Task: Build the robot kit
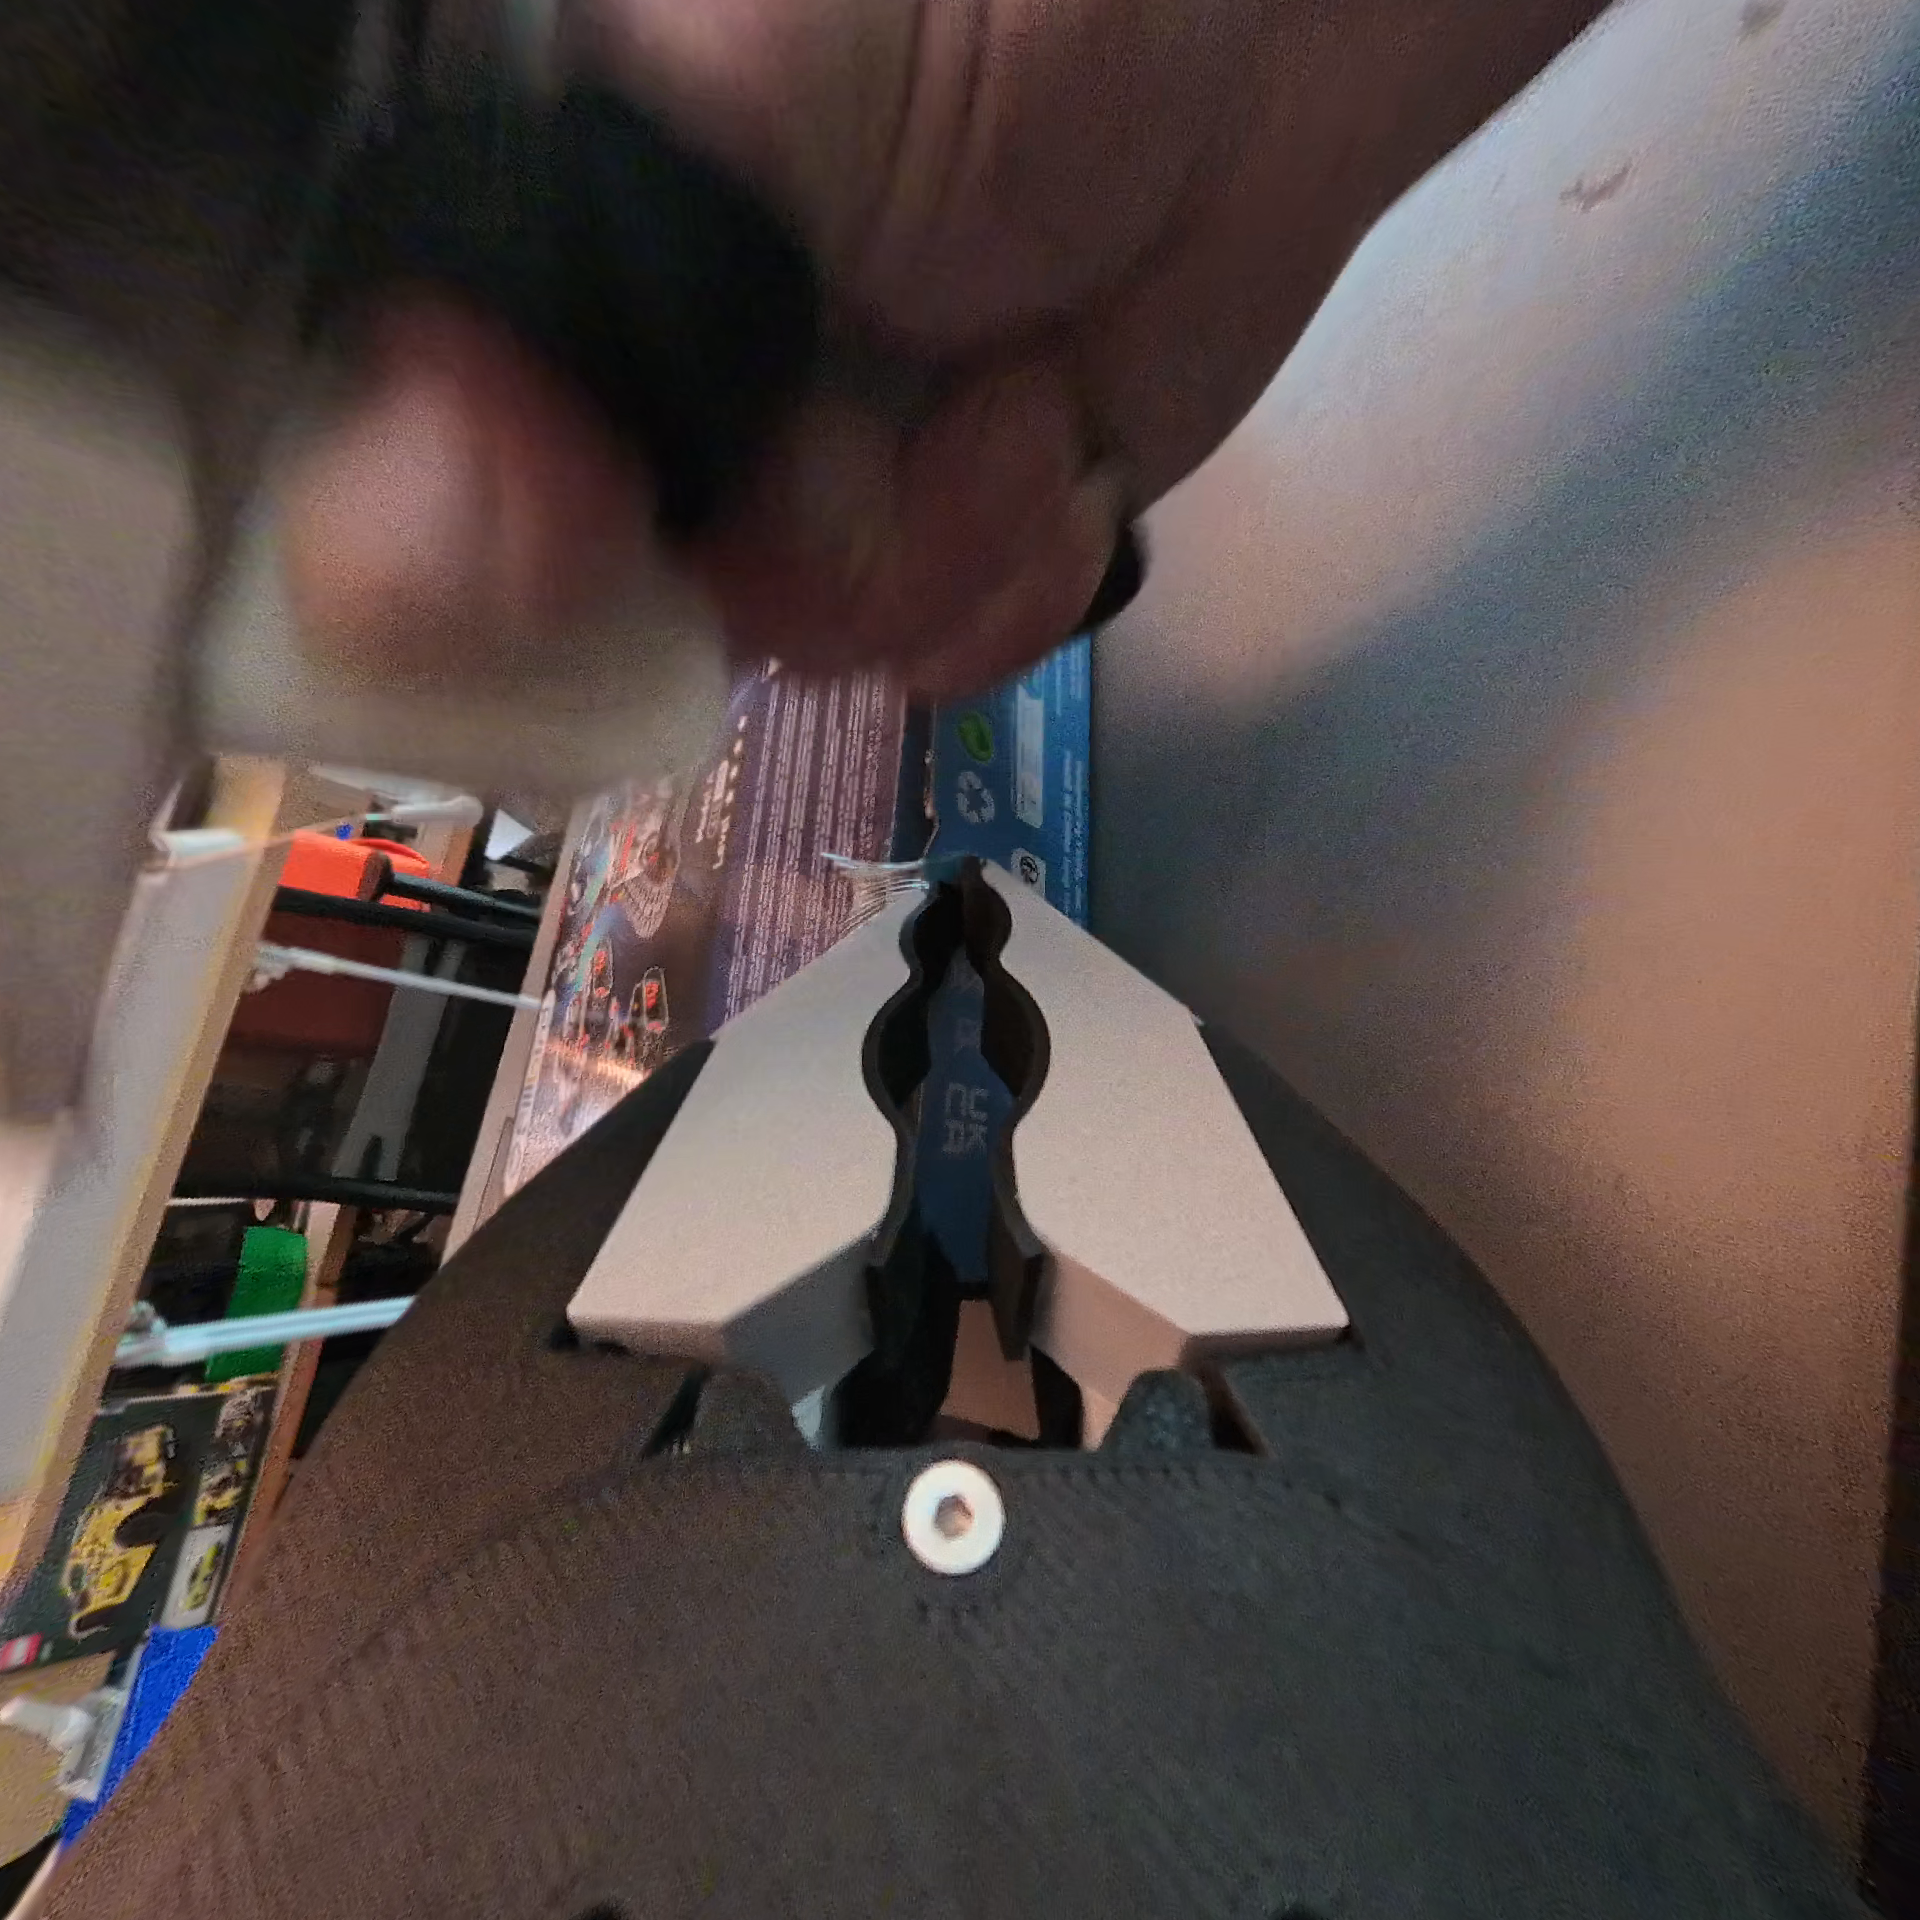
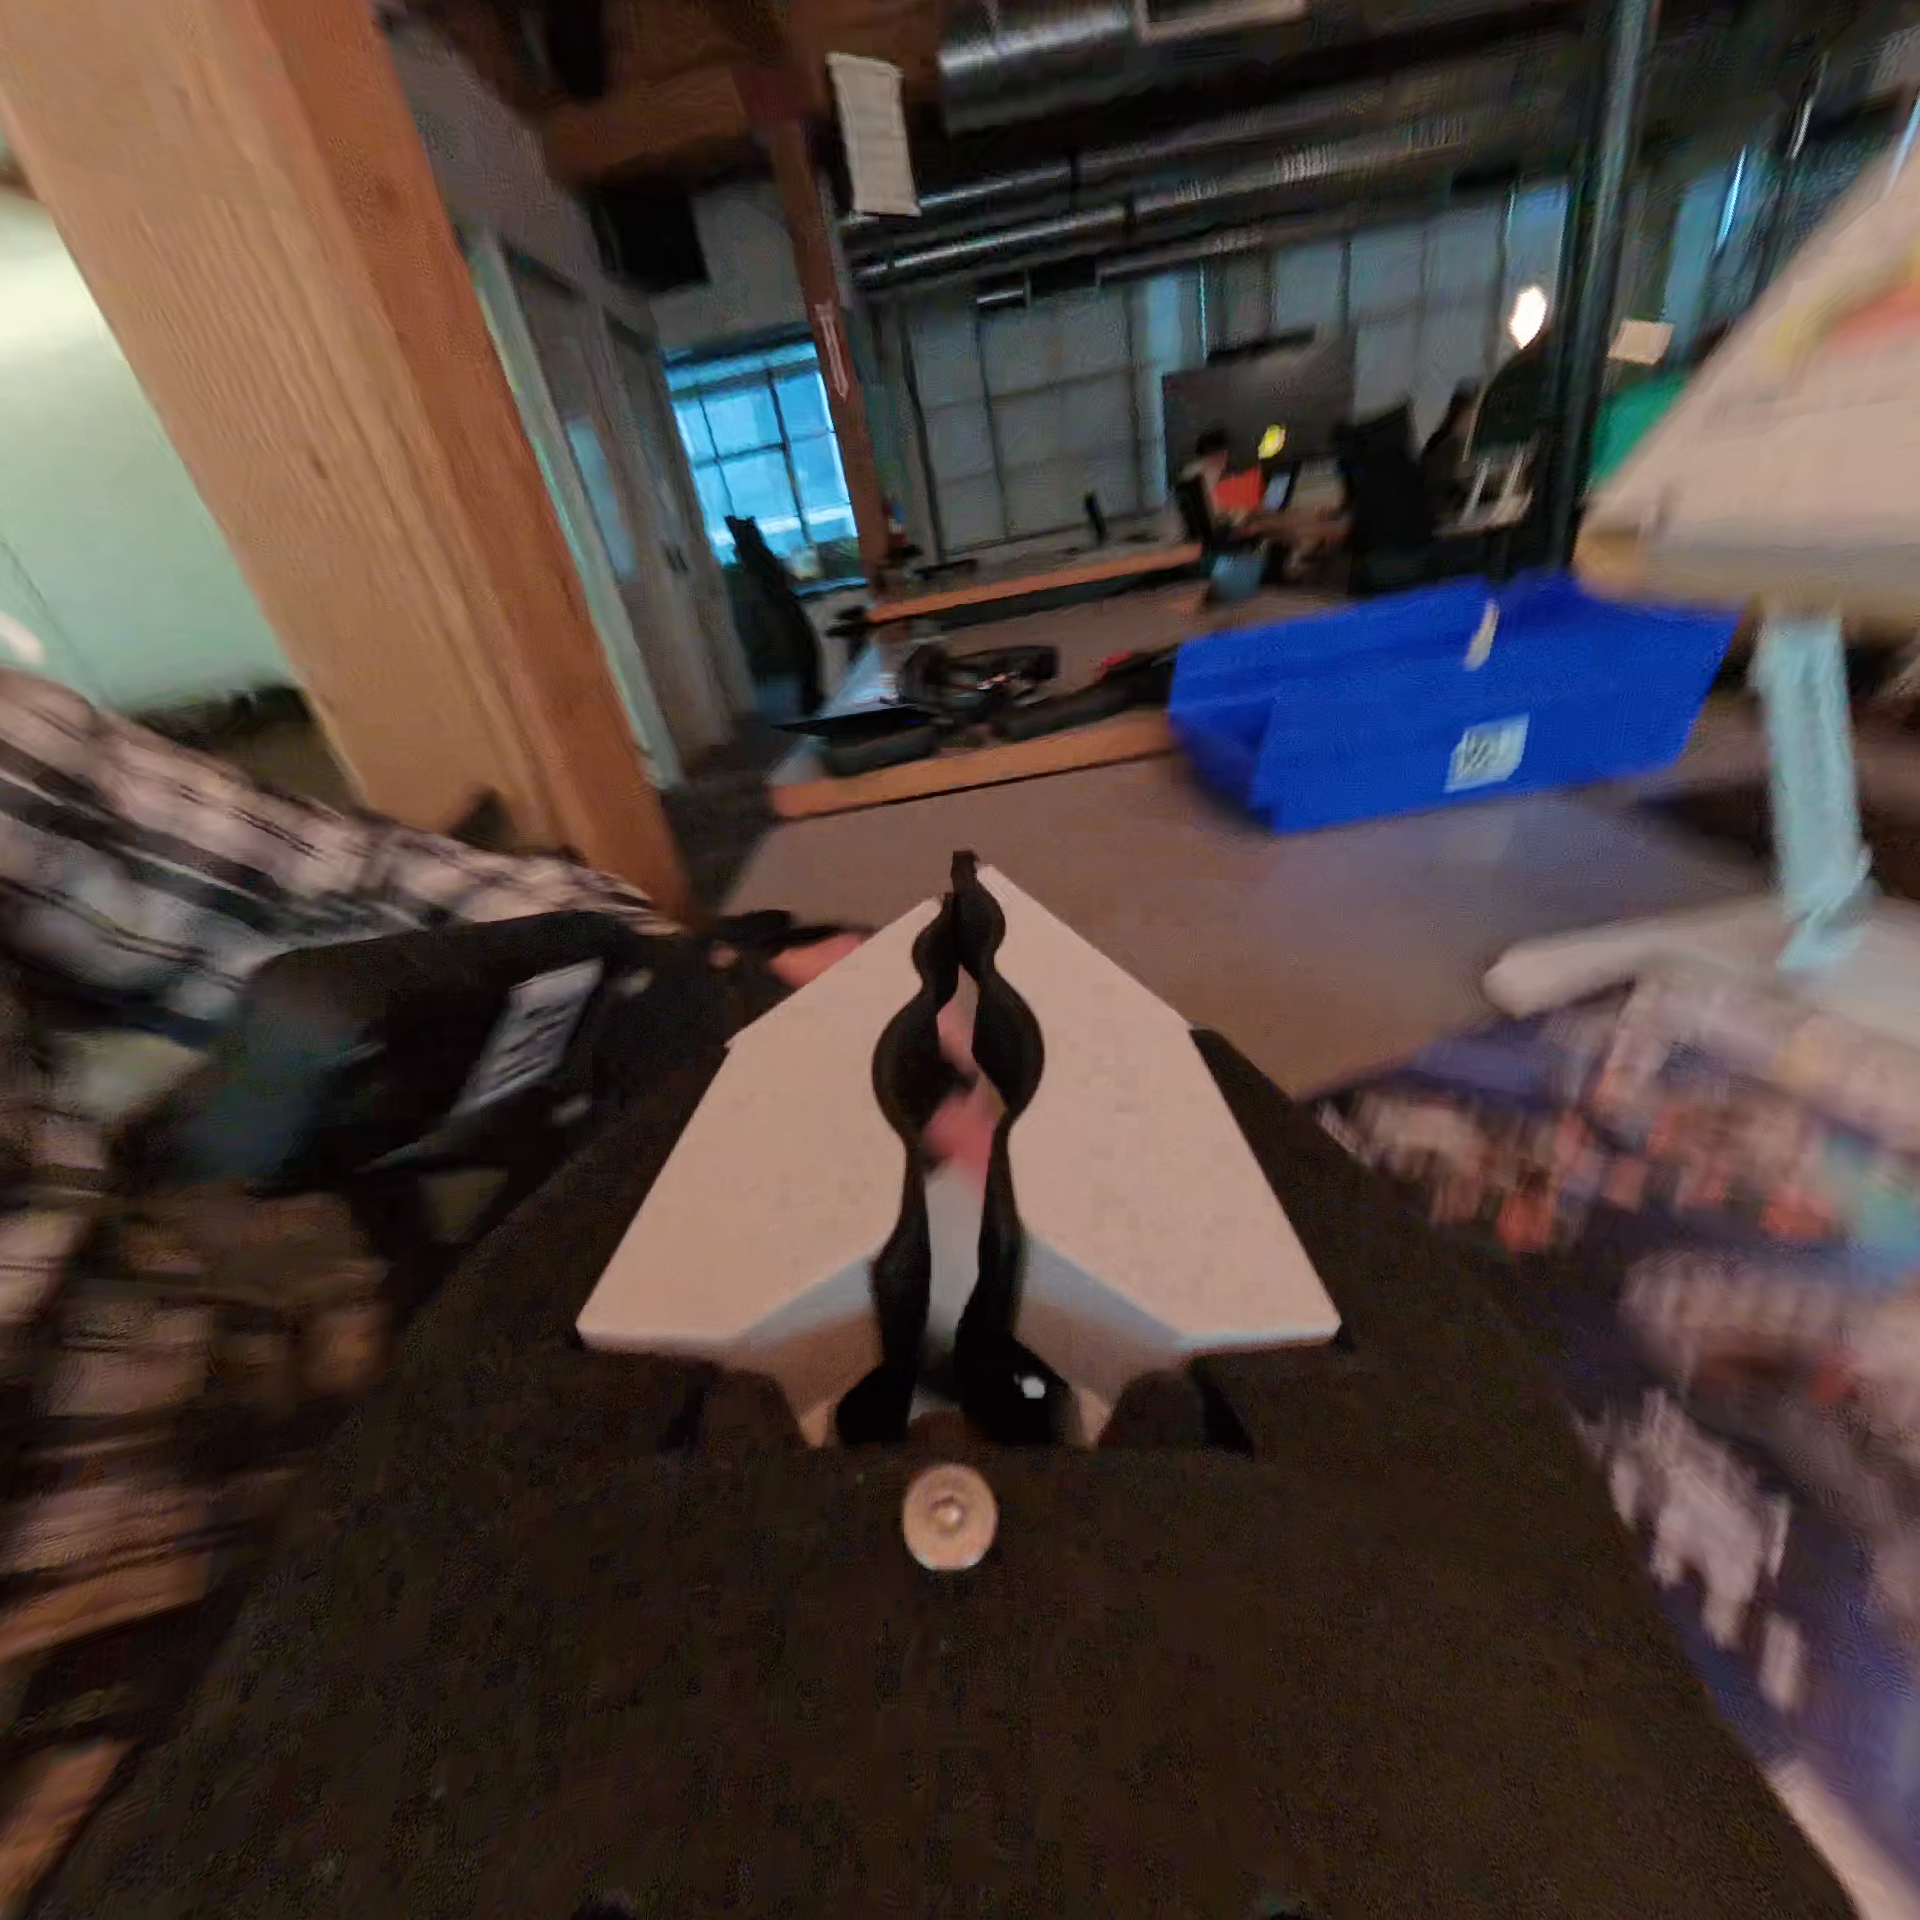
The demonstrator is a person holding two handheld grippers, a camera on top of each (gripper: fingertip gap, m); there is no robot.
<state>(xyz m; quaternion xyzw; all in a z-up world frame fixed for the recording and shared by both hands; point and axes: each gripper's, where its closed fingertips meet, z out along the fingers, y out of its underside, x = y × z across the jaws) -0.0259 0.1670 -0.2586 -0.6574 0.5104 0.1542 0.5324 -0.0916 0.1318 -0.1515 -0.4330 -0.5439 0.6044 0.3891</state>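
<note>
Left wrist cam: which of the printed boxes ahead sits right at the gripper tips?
The blue box, directly beyond the shut left gripper. The purple box stands beside it to the left; the black-and-yellow one is far left.

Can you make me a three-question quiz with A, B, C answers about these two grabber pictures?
1. Where does the blue bin sit in the right wrist view?
A. ahead, to the right
B. between the fingers
C. on the wooden post

2. What colour are the fingers of both grippers?
A. red
B. light grey
C. green

3. How does the right gripper look?
A. wide open
B. holding a cup
C. shut, tips together

Answers: 1 A, it lies on the floor up right. 2 B, both views show pale grey. 3 C, its tips meet.
</note>
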